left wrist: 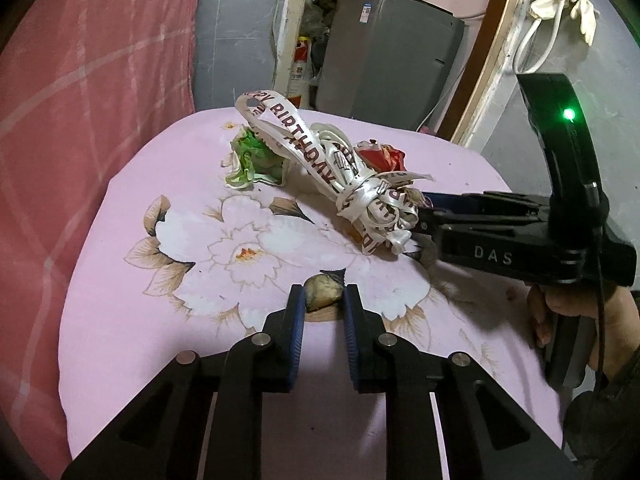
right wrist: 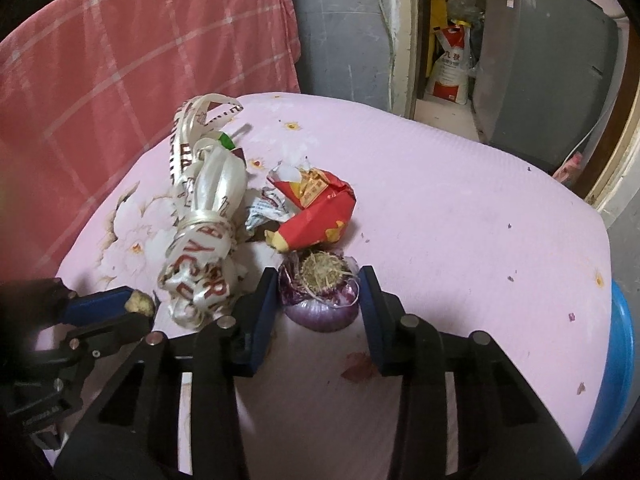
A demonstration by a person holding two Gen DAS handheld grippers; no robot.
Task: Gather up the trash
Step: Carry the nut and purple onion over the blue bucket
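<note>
On a pink flowered cloth (left wrist: pixel 132 280) lies trash. My left gripper (left wrist: pixel 322 294) is shut on a small tan lump (left wrist: pixel 322 293), also seen in the right wrist view (right wrist: pixel 141 303). My right gripper (right wrist: pixel 318 284) is shut on a purple onion end (right wrist: pixel 322 294) with dry roots. A white "Happy Birthday" ribbon bundle (left wrist: pixel 352 184) (right wrist: pixel 204 236) lies between them. A red crumpled wrapper (right wrist: pixel 316 208) (left wrist: pixel 382 159) sits behind the onion. A green and white wrapper (left wrist: pixel 254 158) lies at the far left.
A pink checked cloth (left wrist: pixel 88 120) hangs at the left. A grey appliance (left wrist: pixel 384 48) stands behind the table. A blue tub rim (right wrist: pixel 622 380) shows at the right table edge. A red stain (right wrist: pixel 358 366) marks the cloth near me.
</note>
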